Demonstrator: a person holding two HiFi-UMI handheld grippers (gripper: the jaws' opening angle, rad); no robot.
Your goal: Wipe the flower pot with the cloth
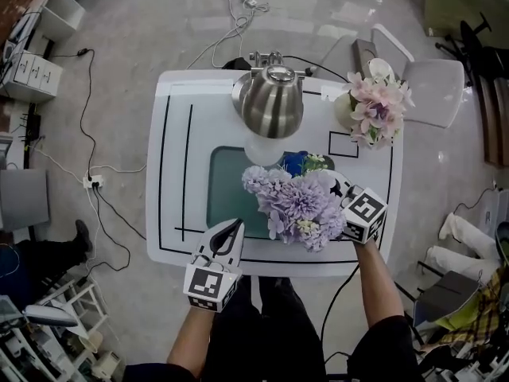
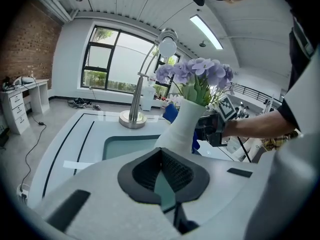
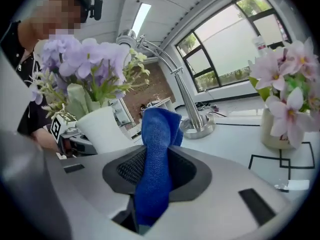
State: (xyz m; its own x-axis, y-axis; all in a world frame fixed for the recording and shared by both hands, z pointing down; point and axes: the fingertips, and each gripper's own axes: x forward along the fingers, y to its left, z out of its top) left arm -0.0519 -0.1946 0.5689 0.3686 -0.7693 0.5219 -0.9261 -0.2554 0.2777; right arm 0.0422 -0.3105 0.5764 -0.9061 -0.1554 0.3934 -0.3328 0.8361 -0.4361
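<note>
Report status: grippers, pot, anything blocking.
Right gripper shut on blue woven cloth. Left gripper shut, empty. White flower pot with purple flowers upright on white table, cloth beside it. Steel desk lamp close behind.

Grey polished floor (image 1: 119, 62), white chair (image 1: 433, 86), brick wall (image 2: 25, 49), large dark-framed windows (image 2: 117, 59)

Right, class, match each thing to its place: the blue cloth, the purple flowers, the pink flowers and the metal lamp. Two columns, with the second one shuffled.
Things
A. blue cloth
B. purple flowers
C. pink flowers
D. metal lamp

Places
1. at the far right corner of the table
2. in the white pot near the middle of the table
3. clamped in the right gripper
4. with its base beyond the far side of the teal mat

Pairs: A-3, B-2, C-1, D-4
</note>
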